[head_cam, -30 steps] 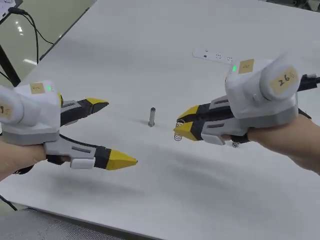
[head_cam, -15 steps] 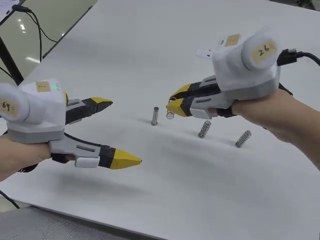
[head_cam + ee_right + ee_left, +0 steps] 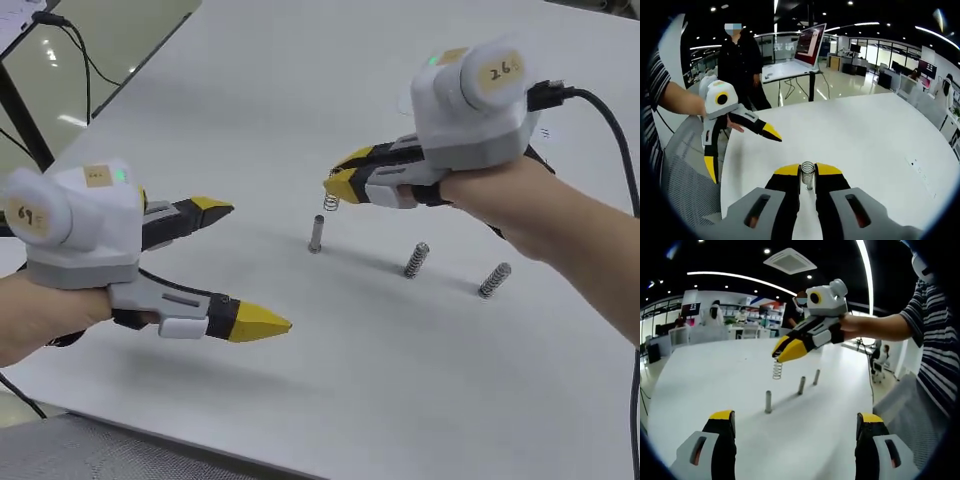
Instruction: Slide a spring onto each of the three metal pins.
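Over white office table (image 3: 250, 90), right hand-held gripper (image 3: 336, 183) pinches spring (image 3: 330, 203), left hand-held gripper (image 3: 252, 266) gapes

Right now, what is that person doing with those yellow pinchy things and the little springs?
A person is putting springs onto metal pins on a white table. The right hand-held gripper is shut on a small spring, holding it in the air close above the one bare pin. The left hand-held gripper is open and holds nothing. Two more springs stand nearby, seemingly on their pins already, so this looks like the last one.
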Demonstrator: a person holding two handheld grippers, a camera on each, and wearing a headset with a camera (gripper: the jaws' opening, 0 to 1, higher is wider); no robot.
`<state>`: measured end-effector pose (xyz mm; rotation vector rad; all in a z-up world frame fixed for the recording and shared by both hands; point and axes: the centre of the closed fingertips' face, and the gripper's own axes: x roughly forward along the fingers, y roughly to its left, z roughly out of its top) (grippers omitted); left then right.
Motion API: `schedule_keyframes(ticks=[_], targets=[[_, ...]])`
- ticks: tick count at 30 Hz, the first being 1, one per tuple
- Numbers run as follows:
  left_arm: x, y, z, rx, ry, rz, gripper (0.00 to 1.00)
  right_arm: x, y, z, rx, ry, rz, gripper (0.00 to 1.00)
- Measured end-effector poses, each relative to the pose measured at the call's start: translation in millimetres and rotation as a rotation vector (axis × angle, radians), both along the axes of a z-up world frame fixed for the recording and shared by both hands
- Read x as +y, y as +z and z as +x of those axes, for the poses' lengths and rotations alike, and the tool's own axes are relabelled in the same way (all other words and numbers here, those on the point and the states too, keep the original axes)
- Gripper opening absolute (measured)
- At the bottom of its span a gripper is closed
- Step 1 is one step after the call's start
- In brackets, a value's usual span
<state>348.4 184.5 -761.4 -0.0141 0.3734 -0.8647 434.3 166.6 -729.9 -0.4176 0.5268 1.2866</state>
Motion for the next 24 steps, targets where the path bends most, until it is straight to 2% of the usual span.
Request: schedule_keyframes(ticks=[17, 24], targets=[[1.1, 1.6, 3.1, 0.0, 0.0, 0.006, 0.98, 2.6, -23.4, 6.4, 0.02, -0.034, -0.031, 0.08], [2.4, 1.7, 3.2, 0.004, 0.002, 0.008, 0.98, 6.6, -26.2, 4.0, 0.029, -0.034, -0.028, 0.08]])
